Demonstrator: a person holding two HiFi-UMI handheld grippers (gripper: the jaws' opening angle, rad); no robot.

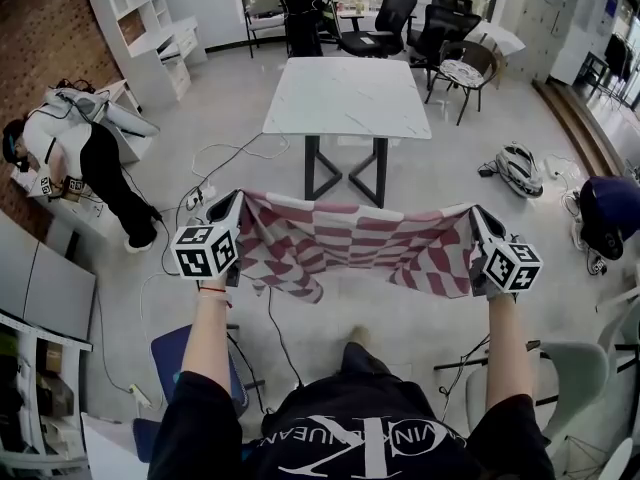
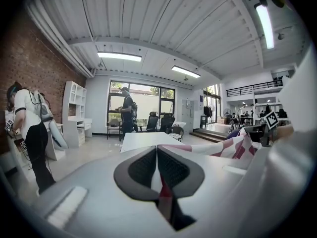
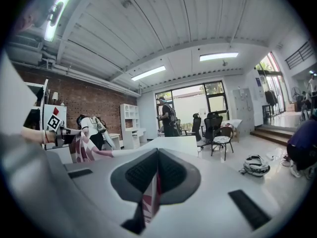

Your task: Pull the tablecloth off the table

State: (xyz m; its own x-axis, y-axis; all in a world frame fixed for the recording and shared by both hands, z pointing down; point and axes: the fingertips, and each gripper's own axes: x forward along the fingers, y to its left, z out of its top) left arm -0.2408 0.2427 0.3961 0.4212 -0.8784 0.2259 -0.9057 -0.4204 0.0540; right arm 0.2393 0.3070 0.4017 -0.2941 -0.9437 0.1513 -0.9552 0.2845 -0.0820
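Tablecloth (image 1: 345,243) clear of the desk (image 1: 345,96), stretched left to right in front of me.
My left gripper (image 1: 236,208) and right gripper (image 1: 480,218) each have jaws pinched tight on a top corner; the desk stands farther away, well apart.

White marbled table (image 1: 345,96) stands on the pale floor (image 1: 240,108); cables (image 1: 215,152) and a white headset (image 1: 518,168) lie on that floor
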